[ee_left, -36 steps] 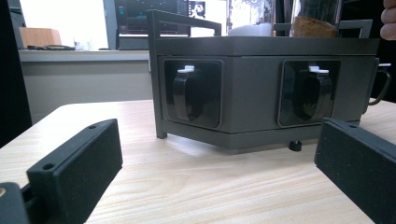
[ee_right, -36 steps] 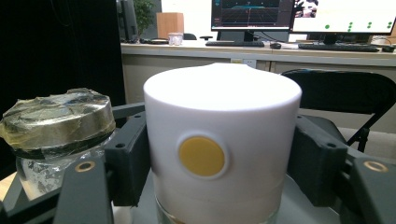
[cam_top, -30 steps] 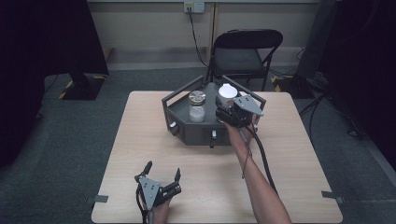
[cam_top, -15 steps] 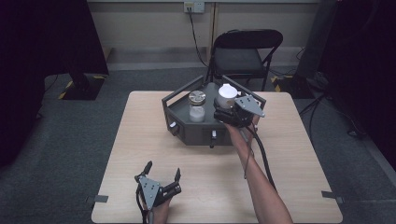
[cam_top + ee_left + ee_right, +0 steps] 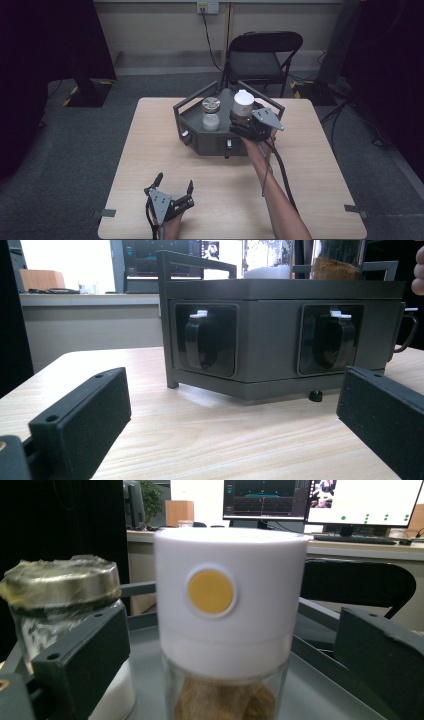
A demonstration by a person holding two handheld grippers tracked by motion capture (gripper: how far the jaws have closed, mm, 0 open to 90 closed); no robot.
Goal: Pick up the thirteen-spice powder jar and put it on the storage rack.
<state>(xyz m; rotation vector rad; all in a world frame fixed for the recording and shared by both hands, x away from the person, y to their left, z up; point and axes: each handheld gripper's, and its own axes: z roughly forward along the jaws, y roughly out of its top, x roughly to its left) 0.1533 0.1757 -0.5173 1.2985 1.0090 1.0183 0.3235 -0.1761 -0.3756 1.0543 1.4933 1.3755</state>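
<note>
Right gripper (image 5: 239,124) just opened its jaws wide around the white-capped jar (image 5: 243,104), not gripping it, which stands at the right side of the dark tray (image 5: 210,142) near the desk's (image 5: 150,150) far edge.

Glass jar (image 5: 225,695) with matt white plastic lid (image 5: 230,595); pale wood-grain table (image 5: 150,165); matt grey tray (image 5: 280,335)

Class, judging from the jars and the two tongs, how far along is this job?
Done: both the white-lidded jar and the metal-lidded jar stand in the grey rack. In hand: the right tongs, jaws just opened, flank the white-lidded jar without pressing it. Left: probably drawing that hand away; the left tongs rest open on the table.
</note>
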